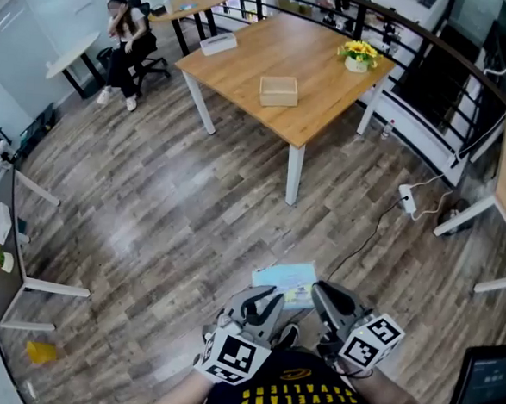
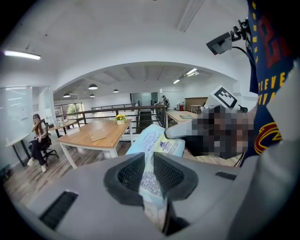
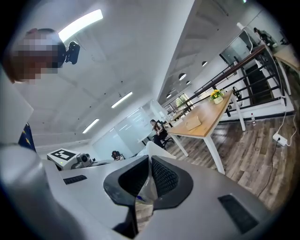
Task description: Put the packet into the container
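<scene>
head view: the left gripper (image 1: 261,305) and right gripper (image 1: 322,295) sat low in frame, both on a pale blue packet (image 1: 287,281), well apart from the cardboard box (image 1: 279,91) on the wooden table (image 1: 246,54).
left gripper view: jaws nearly together, pinching the packet's printed edge.
right gripper view: jaws clamped on its other edge.

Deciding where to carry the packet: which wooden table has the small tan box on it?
The large square light-wood table on white legs, mid-room: the small tan box sits there, near yellow flowers in a pot.
</scene>
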Demonstrator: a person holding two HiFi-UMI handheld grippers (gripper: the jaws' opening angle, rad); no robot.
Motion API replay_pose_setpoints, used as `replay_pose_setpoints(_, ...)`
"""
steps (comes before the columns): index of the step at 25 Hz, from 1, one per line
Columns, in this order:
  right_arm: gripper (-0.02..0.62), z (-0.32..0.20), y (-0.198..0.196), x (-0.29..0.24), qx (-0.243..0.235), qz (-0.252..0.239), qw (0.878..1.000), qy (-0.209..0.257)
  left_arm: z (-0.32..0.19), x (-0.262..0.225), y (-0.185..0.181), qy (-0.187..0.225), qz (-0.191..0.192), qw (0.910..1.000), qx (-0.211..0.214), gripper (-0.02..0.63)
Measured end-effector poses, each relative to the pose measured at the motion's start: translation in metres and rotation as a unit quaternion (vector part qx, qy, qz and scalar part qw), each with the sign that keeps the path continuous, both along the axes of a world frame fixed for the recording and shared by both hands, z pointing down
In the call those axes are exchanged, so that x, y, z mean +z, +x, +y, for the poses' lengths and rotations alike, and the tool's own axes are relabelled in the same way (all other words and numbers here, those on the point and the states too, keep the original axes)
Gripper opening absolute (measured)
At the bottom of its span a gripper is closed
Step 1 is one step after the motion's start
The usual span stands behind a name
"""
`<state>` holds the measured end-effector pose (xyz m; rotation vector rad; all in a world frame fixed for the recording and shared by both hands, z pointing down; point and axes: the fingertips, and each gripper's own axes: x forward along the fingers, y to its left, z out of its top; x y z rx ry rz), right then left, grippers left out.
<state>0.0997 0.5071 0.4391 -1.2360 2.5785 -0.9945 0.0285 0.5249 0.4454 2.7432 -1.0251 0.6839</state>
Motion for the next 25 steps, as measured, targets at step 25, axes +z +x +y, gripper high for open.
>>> replay_pose_setpoints(25, 0.026, -0.139, -0.083, -0.012, 0.07, 0.017, 0.997, -0.004, -0.154, 0.026, -0.119, -0.204, 0.263, 0.9426, -0.027, 0.186)
